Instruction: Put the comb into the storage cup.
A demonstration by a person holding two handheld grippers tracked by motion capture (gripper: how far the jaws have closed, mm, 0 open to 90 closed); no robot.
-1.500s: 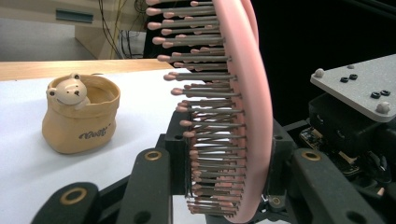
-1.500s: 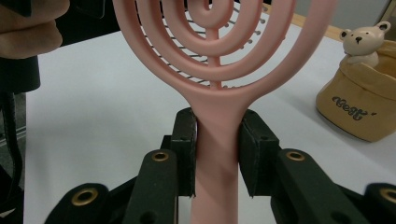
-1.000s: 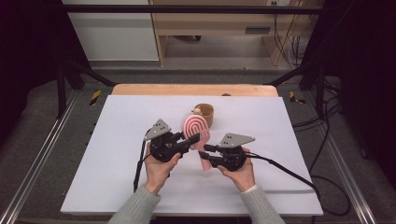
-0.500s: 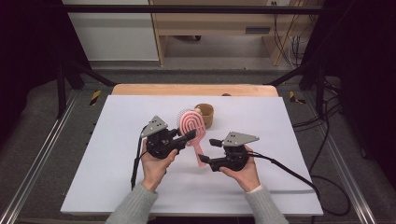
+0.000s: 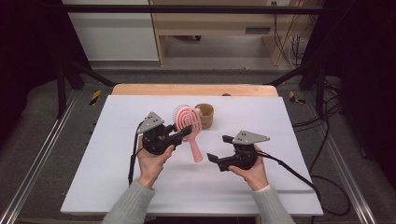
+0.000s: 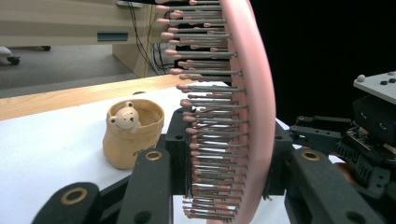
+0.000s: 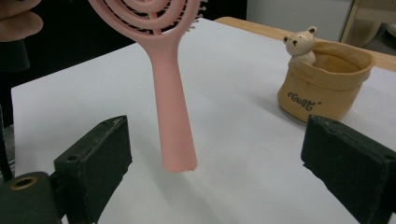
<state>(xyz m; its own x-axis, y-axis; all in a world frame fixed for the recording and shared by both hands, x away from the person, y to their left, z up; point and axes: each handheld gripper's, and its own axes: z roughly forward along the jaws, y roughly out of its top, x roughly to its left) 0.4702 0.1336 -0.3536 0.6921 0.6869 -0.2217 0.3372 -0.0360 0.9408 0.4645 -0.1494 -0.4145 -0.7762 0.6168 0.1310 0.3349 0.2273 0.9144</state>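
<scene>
At centre frame the left gripper (image 5: pixel 186 132) is pinching the pink hairbrush (image 5: pixel 188 122) by its head – light, stiff plastic, probably slippery – while the right gripper (image 5: pixel 217 148), jaws having just been opening, is standing spread with nothing gripped; the bare handle (image 7: pixel 173 121) is looking the safest hold.

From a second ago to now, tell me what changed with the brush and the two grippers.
The right gripper let go of the pink hairbrush handle: its jaws have just been opening and it drew back to the right, clear of the handle. The left gripper stays clamped on the brush head, holding it up. The bear cup has not moved.
</scene>
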